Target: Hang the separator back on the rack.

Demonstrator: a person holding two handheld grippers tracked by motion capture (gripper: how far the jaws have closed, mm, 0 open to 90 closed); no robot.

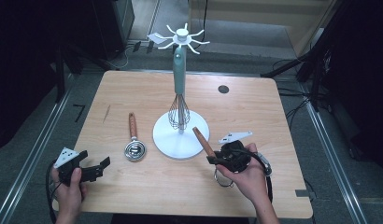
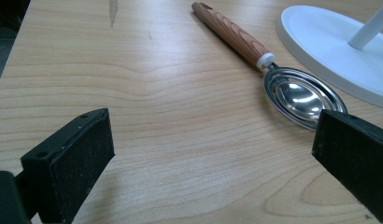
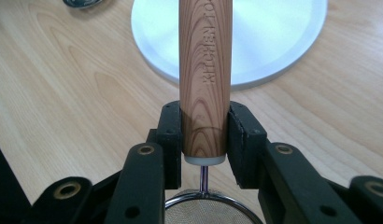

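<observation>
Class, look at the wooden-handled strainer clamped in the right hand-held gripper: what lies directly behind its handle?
Behind the strainer's handle lies the stand's round white base on the table. The handle covers the base's middle, hiding the pole's foot there.

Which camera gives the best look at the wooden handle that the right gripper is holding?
The right gripper view: the wooden handle stands large between the right gripper's pads, grain and lettering clear. The high view shows it small and slanted beside the white stand base.
</observation>
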